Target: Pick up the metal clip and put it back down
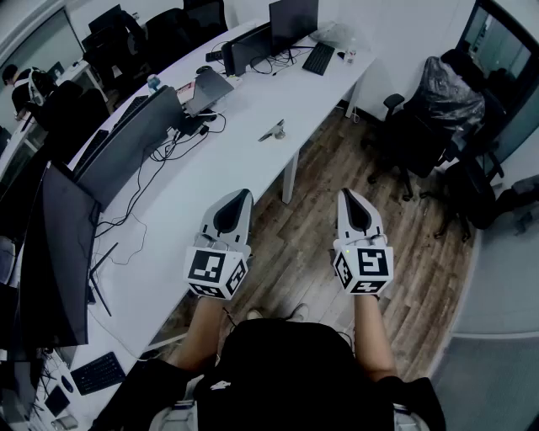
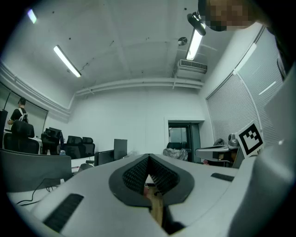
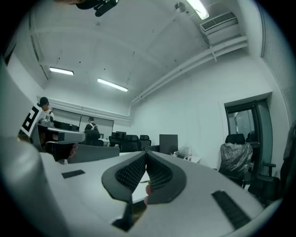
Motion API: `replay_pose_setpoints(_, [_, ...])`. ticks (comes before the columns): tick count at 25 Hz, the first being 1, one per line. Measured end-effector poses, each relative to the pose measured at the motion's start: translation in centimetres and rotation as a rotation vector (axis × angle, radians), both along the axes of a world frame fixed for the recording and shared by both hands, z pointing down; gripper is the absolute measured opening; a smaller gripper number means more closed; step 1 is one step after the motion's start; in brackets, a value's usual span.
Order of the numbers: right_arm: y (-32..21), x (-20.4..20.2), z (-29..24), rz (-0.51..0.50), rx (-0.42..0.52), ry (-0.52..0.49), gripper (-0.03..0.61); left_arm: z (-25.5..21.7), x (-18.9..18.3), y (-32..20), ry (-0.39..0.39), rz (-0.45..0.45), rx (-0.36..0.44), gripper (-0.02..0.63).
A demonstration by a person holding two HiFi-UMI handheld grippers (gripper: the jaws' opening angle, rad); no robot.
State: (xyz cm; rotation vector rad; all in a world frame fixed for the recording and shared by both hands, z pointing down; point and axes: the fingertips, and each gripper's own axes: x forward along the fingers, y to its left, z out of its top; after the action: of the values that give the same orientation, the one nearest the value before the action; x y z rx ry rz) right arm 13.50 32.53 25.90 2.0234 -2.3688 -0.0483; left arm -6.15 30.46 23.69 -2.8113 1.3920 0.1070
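The metal clip (image 1: pixel 274 131) is a small silvery piece lying on the long white table (image 1: pixel 244 151), near its front edge. Both grippers are held level in front of the person, over the wooden floor and short of the table edge. In the head view my left gripper (image 1: pixel 245 194) has its jaws together at the tip with nothing between them, well below and left of the clip. My right gripper (image 1: pixel 346 194) is likewise shut and empty, to the right of the clip. In the gripper views the left gripper (image 2: pixel 149 158) and the right gripper (image 3: pixel 146 153) show ribbed pads meeting at the tip.
Monitors (image 1: pixel 135 139), a laptop (image 1: pixel 293 23), a keyboard (image 1: pixel 320 57) and cables (image 1: pixel 173 143) line the table's far side. A white table leg (image 1: pixel 288 178) stands below the clip. Black office chairs (image 1: pixel 425 126) crowd the right. A person (image 1: pixel 24 84) sits far left.
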Motion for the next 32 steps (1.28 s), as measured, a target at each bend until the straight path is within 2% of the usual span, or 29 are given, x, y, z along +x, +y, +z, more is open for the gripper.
replay_pose_setpoints(3, [0.2,0.3,0.1,-0.023,0.008,-0.035,0.023,0.2,0.5,0.2,0.001,-0.001,-0.003,0.009])
replay_pose_setpoints(12, [0.2,2.3,0.5,-0.071,0.017,0.032,0.025,0.6,3.9,0.3,-0.01,-0.005,-0.011,0.009])
replay_pose_setpoints(21, [0.5,4.8,2.2,-0.13,0.004,0.014,0.023,2.4,7.2,0.9,-0.009,-0.022,-0.028,0.009])
replay_pose_setpoints(25, [0.5,5.4,2.7,-0.153,-0.01,0.017,0.025,2.6,7.8,0.9,0.006,-0.043,-0.041,0.009])
replay_pose_setpoints(32, [-0.1,5.1,2.8,-0.183,-0.004,0.004,0.025,2.8,7.6,0.9,-0.023,-0.064,-0.042,0.009])
